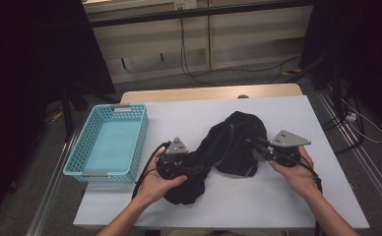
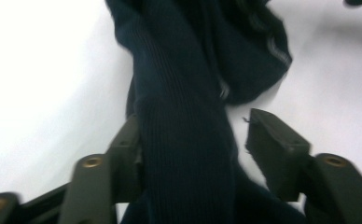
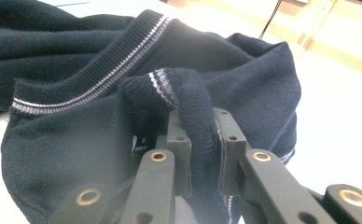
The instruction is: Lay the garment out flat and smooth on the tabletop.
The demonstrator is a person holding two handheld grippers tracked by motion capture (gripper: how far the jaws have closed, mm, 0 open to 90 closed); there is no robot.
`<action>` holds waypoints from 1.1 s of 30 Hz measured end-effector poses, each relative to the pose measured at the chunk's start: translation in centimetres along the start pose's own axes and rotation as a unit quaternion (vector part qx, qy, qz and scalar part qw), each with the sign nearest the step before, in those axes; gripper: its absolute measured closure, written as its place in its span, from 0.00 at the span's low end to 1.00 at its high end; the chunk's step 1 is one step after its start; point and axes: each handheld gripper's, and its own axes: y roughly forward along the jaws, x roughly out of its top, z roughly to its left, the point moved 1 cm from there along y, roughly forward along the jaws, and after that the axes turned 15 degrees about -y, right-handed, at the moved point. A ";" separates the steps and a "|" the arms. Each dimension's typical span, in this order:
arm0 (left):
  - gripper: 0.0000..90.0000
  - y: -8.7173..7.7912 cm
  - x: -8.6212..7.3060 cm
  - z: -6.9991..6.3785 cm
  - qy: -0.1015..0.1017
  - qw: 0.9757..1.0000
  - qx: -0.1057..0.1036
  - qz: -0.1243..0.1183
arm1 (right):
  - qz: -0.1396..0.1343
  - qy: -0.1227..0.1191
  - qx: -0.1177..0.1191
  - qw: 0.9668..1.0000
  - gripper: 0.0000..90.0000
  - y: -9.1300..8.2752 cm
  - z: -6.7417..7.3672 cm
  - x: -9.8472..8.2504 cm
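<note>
Dark navy knitted sweater [image 1: 228, 147] with a white-striped ribbed collar lies bunched mid-desk on the white desk [image 1: 287, 206], stretched between both hands.

Right hand-held gripper [image 3: 201, 140]: clenched on a fold of the ribbed collar edge; the pads pinch the knit from both sides. In the high view it sits at the sweater's right edge [image 1: 263, 145].

Left hand-held gripper [image 2: 193, 154]: released. A ribbed band of the sweater runs up between the jaws and leans on one of them; the other stands clear of the cloth with white desk showing in the gap. In the high view it is at the sweater's lower-left end [image 1: 181, 164].

Light blue perforated plastic basket [image 1: 88, 147] sits at the desk's left edge, apart from the sweater.
</note>
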 end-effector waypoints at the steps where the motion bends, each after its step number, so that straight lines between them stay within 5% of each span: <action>1: 0.40 0.0 0.4 -0.2 0.011 1.000 0.003 -0.009 | 0.000 0.000 0.002 1.000 0.88 0.0 0.1 0.0; 9: 0.40 1.7 2.0 -2.2 0.058 0.998 -0.003 -0.017 | 0.003 -0.005 0.001 1.000 0.88 0.2 0.0 -0.1; 11: 0.48 2.3 2.2 -2.9 0.067 0.997 -0.040 -0.016 | 0.004 -0.007 0.002 1.000 0.88 0.2 0.1 0.0; 14: 0.52 3.5 2.4 -3.3 0.078 0.996 -0.045 0.003 | 0.005 -0.007 0.004 1.000 0.88 0.2 0.1 -0.1; 17: 0.53 4.7 2.1 -3.5 0.088 0.995 -0.037 0.014 | 0.005 -0.003 0.007 1.000 0.87 0.3 0.0 -0.2; 19: 0.52 5.7 1.7 -3.7 0.099 0.993 -0.040 0.044 | 0.007 -0.002 0.009 1.000 0.87 0.3 0.0 -0.2; 22: 0.51 7.1 1.1 -3.6 0.119 0.991 -0.016 0.059 | 0.010 0.002 0.011 1.000 0.86 0.3 -0.1 -0.4; 26: 0.35 8.2 0.5 -3.5 0.132 0.987 -0.021 0.088 | 0.013 0.004 0.011 1.000 0.83 0.3 -0.1 -0.5; 28: 0.28 8.6 0.2 -3.6 0.141 0.986 -0.007 0.088 | 0.014 0.009 0.012 1.000 0.80 0.3 -0.2 -0.5; 31: 0.32 9.0 0.1 -3.6 0.140 0.987 0.007 0.083 | 0.018 0.006 0.010 1.000 0.79 0.3 -0.2 -0.6; 33: 0.52 9.1 0.3 -3.1 0.130 0.989 0.027 0.067 | 0.021 0.006 0.009 1.000 0.78 0.3 -0.2 -0.7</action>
